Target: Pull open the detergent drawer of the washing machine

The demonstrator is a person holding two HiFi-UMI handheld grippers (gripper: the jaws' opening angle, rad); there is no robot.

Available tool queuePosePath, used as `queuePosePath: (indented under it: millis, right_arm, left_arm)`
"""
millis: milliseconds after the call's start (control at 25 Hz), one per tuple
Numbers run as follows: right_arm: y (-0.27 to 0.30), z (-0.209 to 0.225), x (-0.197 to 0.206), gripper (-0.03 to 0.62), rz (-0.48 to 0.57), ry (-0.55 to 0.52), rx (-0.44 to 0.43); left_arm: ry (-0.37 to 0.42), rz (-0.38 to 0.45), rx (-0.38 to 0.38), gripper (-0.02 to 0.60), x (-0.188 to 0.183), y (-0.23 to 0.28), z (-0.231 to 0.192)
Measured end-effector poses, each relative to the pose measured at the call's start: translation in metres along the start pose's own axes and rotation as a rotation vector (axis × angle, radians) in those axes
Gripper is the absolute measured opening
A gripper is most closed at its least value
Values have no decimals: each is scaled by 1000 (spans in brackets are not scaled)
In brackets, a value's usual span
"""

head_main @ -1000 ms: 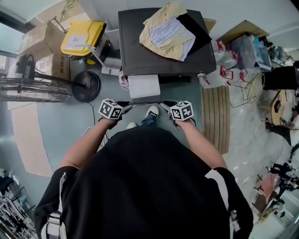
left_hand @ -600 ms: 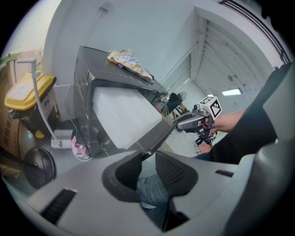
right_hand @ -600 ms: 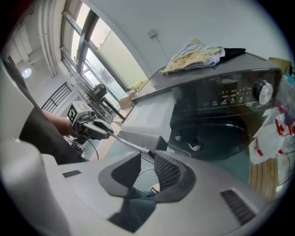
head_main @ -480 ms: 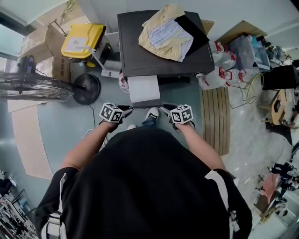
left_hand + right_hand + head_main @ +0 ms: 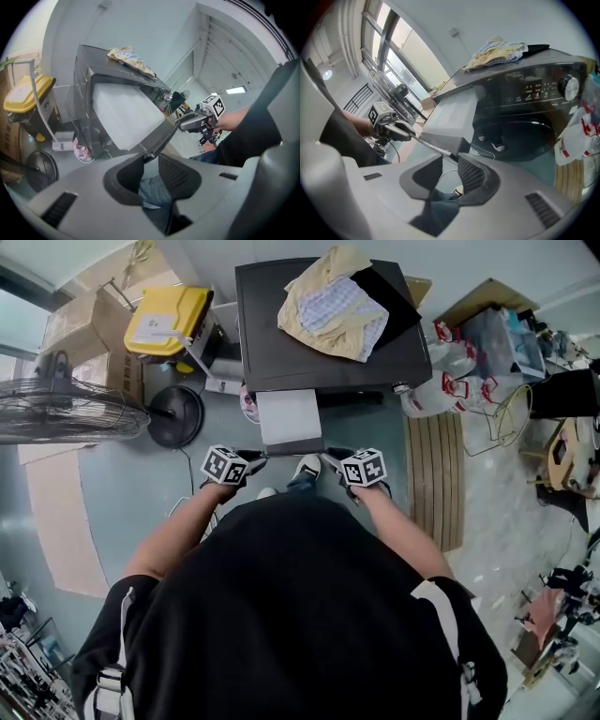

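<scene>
Now the detergent drawer (image 5: pixel 289 418) juts from the washing machine (image 5: pixel 281 343). My left claw (image 5: pixel 150 157) pinches its front left corner. My right claw (image 5: pixel 450 157), jaws just opening, loosely straddles the right corner.

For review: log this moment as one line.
detergent drawer: pulled out | left gripper: gripping its front edge | right gripper: jaws have just been opening, front edge between them

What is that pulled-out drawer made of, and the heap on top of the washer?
The drawer looks like plastic: pale, smooth, matt, with moulded edges. The heap is cloth, probably cotton: soft folds, yellow and blue-checked. The washer top looks like dark painted metal or plastic; I cannot tell which.
</scene>
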State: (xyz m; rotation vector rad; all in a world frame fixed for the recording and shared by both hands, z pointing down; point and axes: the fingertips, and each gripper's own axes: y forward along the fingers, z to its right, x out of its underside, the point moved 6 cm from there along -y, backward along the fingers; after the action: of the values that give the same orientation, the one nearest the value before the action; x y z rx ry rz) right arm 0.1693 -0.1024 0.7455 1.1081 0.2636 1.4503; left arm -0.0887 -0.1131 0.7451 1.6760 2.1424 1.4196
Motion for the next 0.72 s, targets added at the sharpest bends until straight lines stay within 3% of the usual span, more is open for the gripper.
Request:
queuePosePath:
  millis: [720]
  right_arm:
    - [-8,-6,2,121,47,23,2]
  left_arm:
    - [35,31,-21,103,-3,-10,4]
